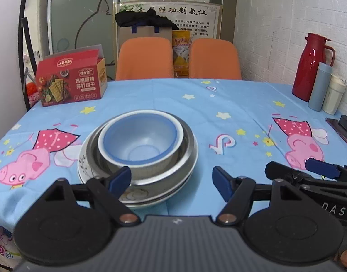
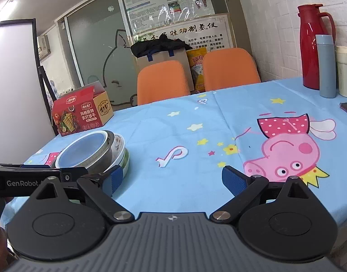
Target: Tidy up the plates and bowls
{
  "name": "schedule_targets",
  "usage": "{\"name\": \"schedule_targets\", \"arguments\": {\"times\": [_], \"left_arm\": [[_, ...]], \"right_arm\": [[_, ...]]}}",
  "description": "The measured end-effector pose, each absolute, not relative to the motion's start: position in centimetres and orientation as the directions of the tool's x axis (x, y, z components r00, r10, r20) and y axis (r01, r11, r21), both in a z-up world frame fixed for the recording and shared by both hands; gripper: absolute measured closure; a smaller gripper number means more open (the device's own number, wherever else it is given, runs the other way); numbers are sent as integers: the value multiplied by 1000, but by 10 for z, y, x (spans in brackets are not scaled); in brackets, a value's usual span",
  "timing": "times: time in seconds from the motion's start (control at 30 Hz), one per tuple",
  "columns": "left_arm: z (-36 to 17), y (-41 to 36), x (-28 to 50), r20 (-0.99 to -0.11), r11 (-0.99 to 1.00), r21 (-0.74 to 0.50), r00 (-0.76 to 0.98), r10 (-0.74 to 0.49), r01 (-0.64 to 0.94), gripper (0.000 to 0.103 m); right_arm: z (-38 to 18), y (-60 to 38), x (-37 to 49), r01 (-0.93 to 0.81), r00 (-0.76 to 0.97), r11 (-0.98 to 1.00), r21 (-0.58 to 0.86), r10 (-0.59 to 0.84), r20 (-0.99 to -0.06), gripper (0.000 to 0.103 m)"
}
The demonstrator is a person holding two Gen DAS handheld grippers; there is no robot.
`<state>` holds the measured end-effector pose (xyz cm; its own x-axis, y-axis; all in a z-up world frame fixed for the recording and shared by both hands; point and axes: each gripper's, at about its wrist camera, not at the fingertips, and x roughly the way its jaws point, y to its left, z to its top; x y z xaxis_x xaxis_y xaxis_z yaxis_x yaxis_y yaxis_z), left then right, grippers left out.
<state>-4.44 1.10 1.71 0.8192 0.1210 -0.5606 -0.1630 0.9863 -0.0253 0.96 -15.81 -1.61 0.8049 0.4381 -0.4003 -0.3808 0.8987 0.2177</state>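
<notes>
Glossy blue plastic bowl (image 1: pixel 140 139) nests in shiny metal bowl (image 1: pixel 184 158) on cloth tablecloth (image 1: pixel 230 104).

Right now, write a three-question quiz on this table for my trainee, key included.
1. True or false: the blue bowl sits nested in the steel bowl.
2. What lies under the steel bowl? A) a patterned plate B) the cracker box C) a cup
3. Fill in: the left gripper and right gripper both have their jaws ____.

Key: 1 true; 2 A; 3 open, with nothing between the pads.
</notes>
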Motion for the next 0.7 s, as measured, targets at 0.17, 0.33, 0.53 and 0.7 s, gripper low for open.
{"name": "schedule_targets", "arguments": {"times": [0.17,0.33,0.53,0.7], "left_arm": [[8,11,-57,-561,987,-48,822,103,-156,32],[-2,15,-69,-566,983,-74,819,95,-166,32],[-14,20,-82,-577,976,-90,809,109,-196,32],[-15,25,-91,-569,969,-97,812,131,-225,32]], "right_arm": [[-24,-160,0,-381,800,897,225,442,-406,0],[-30,-157,-10,-396,793,893,214,450,-410,0],[-36,-146,-23,-424,778,887,183,460,-429,0],[-34,-136,-38,-451,773,881,145,466,-430,0]]}}
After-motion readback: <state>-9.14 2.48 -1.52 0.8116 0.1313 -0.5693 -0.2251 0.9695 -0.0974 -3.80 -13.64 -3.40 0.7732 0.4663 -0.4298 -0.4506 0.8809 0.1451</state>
